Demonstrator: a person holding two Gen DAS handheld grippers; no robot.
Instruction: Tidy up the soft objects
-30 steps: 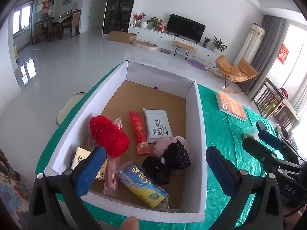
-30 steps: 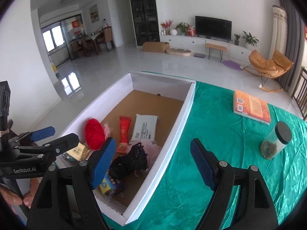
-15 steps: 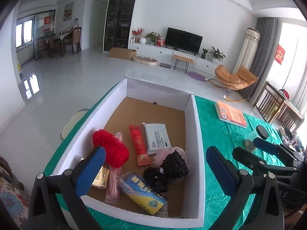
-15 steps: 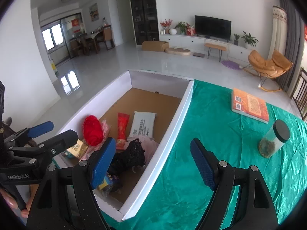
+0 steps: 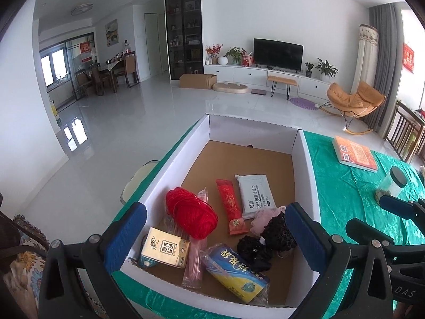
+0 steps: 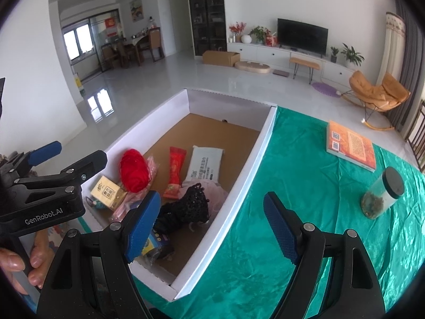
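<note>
A white cardboard box (image 5: 305, 164) lies on the green cloth and holds soft goods. Inside are a red yarn ball (image 5: 190, 216), a red packet (image 5: 231, 207), a white wipes pack (image 5: 253, 195), a pink puff (image 5: 261, 218), black mesh (image 5: 279, 234), a blue-yellow pack (image 5: 235, 273) and a tissue pack (image 5: 166, 247). My left gripper (image 5: 215, 236) hovers open above the box's near end, with nothing between its fingers. My right gripper (image 6: 212, 226) is open and empty over the box's (image 6: 255, 159) right wall. The yarn ball (image 6: 134, 170) and black mesh (image 6: 191, 204) show there too.
An orange book (image 6: 350, 146) and a clear jar with a black lid (image 6: 382, 194) rest on the green cloth (image 6: 292, 172) right of the box. A hand (image 6: 16, 263) holds the left gripper (image 6: 69, 156) at the left edge. A patterned chair stands at the table's left corner.
The left gripper has tipped upward, so the box sits lower in its view and more of the room shows. The right gripper has stayed put.
</note>
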